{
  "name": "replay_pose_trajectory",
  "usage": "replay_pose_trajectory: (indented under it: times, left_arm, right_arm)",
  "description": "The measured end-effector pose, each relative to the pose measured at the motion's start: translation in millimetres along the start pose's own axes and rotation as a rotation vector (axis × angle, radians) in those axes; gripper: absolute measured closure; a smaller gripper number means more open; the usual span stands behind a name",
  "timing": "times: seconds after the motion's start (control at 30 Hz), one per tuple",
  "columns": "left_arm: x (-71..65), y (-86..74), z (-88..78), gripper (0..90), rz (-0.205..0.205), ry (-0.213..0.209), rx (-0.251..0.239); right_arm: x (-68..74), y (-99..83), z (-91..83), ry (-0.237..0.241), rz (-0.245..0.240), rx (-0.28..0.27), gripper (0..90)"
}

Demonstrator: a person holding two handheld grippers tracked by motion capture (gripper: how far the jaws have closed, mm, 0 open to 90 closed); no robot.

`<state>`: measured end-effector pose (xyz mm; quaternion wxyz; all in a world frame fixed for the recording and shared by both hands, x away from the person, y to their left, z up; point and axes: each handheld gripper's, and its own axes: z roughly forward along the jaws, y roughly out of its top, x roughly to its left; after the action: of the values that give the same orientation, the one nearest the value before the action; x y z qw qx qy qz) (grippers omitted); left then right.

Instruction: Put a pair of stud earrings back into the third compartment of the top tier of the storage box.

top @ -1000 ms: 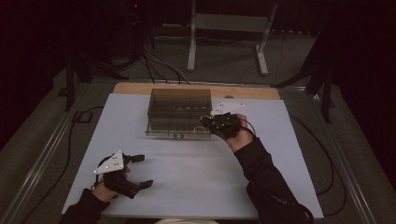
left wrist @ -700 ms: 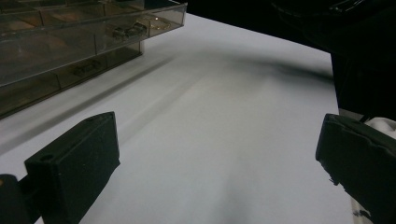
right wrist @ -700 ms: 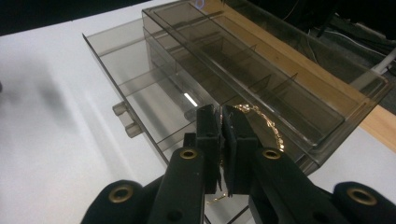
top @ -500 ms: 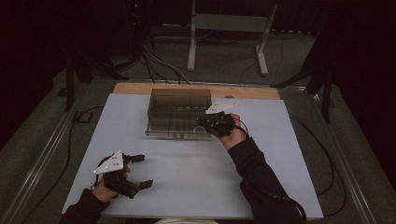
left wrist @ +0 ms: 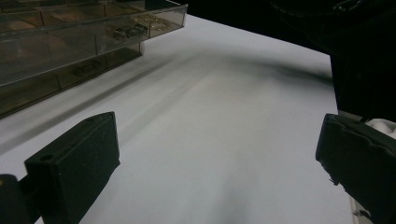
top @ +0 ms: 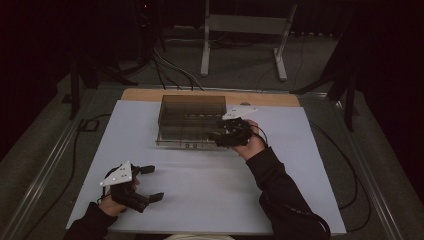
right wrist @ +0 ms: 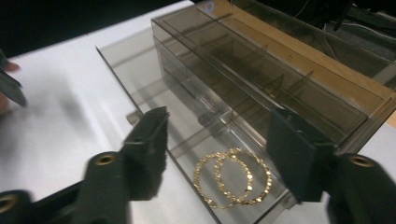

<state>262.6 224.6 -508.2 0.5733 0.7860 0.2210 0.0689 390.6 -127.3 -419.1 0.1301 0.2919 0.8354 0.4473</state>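
Note:
A smoky clear compartment box (top: 190, 117) stands at the back middle of the white table (top: 210, 185). At its right front corner is my right gripper (top: 216, 136), whose jaws have just been opening and now stand apart with nothing gripped. In the right gripper view, my right gripper (right wrist: 219, 140) hangs over two gold hoop earrings (right wrist: 233, 182) that lie in the box's (right wrist: 261, 88) pulled-out front tray. My left gripper (top: 154, 183) rests near the table's front left, open and empty. The left gripper view shows my left gripper (left wrist: 215, 154) above bare table, with the box (left wrist: 70, 46) far left.
A wooden strip (top: 210, 95) runs along the table's far edge behind the box. Beyond it stand a metal frame's legs (top: 205, 55) and floor cables (top: 170, 70). A cable (top: 75, 145) trails off the table's left side.
My right hand has shifted slightly left along the box's front. The left gripper has not moved.

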Motion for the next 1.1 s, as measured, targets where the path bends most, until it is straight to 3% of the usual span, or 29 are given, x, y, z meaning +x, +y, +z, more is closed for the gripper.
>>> replay_pose_trajectory:
  times: [0.23,0.47,0.73,1.1]
  left_arm:
    - [0.6,-0.1,0.0,0.5,-0.005,-0.002,-0.004]
    - [0.2,-0.1,0.1,0.5,-0.005,-0.001,-0.004]
    - [0.3,0.2,1.4,0.5,0.000,-0.001,0.002]
    - [0.2,0.7,1.8,0.5,0.001,-0.007,-0.001]
  right_arm:
    - [6.2,4.1,-9.1,0.050,0.030,-0.019,13.5]
    - [9.2,8.2,-26.1,0.081,0.018,-0.061,2.6]
    - [12.3,-0.1,-49.6,0.094,0.017,-0.117,1.3]
    - [18.2,-32.5,-56.3,0.102,0.045,-0.106,1.4]
